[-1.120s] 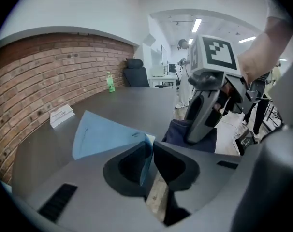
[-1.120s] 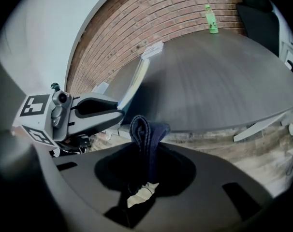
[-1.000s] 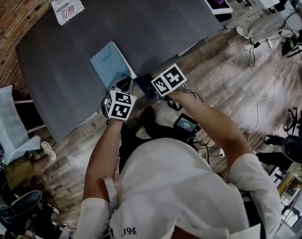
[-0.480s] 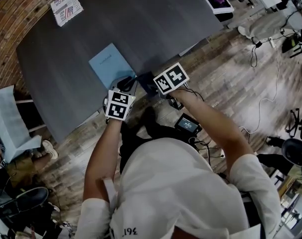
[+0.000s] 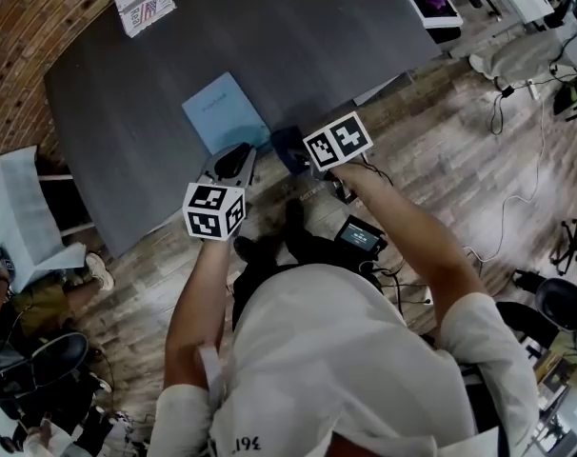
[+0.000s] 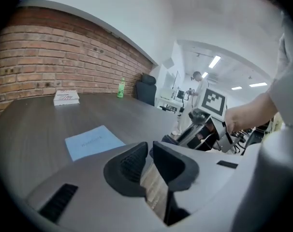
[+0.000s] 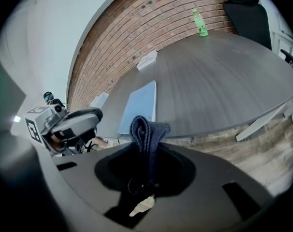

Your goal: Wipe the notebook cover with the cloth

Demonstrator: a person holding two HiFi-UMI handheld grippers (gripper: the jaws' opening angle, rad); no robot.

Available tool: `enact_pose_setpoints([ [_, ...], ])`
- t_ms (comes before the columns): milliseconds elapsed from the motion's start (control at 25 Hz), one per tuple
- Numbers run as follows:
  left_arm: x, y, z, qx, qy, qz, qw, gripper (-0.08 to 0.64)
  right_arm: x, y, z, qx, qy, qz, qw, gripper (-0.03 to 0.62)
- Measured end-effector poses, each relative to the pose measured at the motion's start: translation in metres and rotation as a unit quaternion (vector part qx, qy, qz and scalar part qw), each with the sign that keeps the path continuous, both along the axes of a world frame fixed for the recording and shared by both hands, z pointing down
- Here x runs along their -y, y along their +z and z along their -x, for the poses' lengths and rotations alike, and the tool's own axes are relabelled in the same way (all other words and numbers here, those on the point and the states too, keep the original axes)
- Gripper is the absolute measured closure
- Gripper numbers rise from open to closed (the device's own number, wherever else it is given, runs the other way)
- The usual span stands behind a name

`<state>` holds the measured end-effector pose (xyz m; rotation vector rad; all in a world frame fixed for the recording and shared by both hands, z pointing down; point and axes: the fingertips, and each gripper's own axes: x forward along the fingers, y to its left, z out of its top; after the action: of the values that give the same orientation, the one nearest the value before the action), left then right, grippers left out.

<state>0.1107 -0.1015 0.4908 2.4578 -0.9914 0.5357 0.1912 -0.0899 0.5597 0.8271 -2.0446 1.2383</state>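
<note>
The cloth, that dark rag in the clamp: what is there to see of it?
The cloth is dark blue fabric that looks soft, with a stitched edge. It is folded into a loop that sticks out past the right gripper, whose jaws are shut on it. It is held near the front edge of the grey table, just right of the light blue notebook and not on its cover. Whether it touches the table cannot be told.

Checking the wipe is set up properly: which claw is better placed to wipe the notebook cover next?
Right. The right claw is shut on the dark cloth, close to the notebook. The left claw, whose jaws have just been closing slightly, has nothing between them.
</note>
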Motion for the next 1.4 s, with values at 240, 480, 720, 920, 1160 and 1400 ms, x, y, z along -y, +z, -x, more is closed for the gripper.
enact_pose_setpoints([
  [240,-0.016,-0.027,0.042,-0.078,-0.055,0.001,0.9955,0.517,0.003,-0.016,-0.001,0.011,0.038,-0.020,0.999,0.489],
  [480,-0.050,-0.052,0.088,-0.132,-0.071,-0.001,0.9887,0.520,-0.011,-0.037,0.004,0.021,0.095,-0.045,0.994,0.489],
  [720,-0.092,-0.078,0.127,-0.183,-0.074,0.002,0.9803,0.520,-0.047,-0.066,0.019,0.035,0.136,-0.078,0.987,0.489],
  [920,-0.127,-0.092,0.150,-0.217,-0.064,0.002,0.9742,0.520,-0.075,-0.089,0.034,0.038,0.150,-0.112,0.982,0.488],
  [1160,-0.166,-0.117,0.170,-0.242,-0.044,-0.004,0.9694,0.520,-0.110,-0.118,0.048,0.048,0.167,-0.140,0.975,0.488],
  [1400,-0.195,-0.139,0.190,-0.249,-0.017,-0.020,0.9683,0.520,-0.140,-0.150,0.067,0.073,0.181,-0.173,0.965,0.488],
])
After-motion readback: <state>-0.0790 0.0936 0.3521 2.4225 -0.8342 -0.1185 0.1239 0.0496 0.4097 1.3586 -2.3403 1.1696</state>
